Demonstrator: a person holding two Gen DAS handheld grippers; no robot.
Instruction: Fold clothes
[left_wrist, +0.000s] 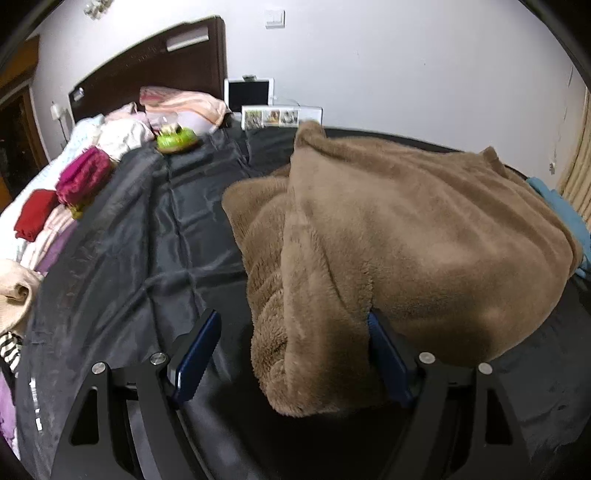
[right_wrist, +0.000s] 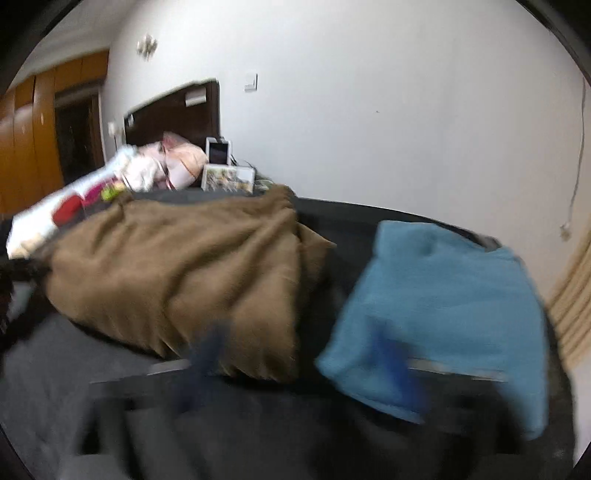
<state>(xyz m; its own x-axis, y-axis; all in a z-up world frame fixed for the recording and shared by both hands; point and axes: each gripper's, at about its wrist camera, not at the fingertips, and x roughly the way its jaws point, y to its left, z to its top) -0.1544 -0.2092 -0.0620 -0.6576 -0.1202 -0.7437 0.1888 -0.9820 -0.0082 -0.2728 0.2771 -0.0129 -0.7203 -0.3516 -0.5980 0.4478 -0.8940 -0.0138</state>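
left gripper (left_wrist: 291, 354) gapes around the brown fleece (left_wrist: 406, 236); right gripper (right_wrist: 306, 365) is spread, empty. best pinch the fold's whole edge.

The fleece garment (left_wrist: 406, 240) is plain tan-brown; the sheet (left_wrist: 155, 258) under it is black; a folded cloth (right_wrist: 450, 306) is sky blue; the headboard (left_wrist: 155, 66) is dark brown; the wall (left_wrist: 406, 66) is white; one small folded piece (left_wrist: 33, 212) is red, another (left_wrist: 83, 177) magenta; a round thing (left_wrist: 176, 139) is bright green; the gripper pads (left_wrist: 195, 354) are dark blue; the wardrobe (right_wrist: 29, 136) is orange-brown
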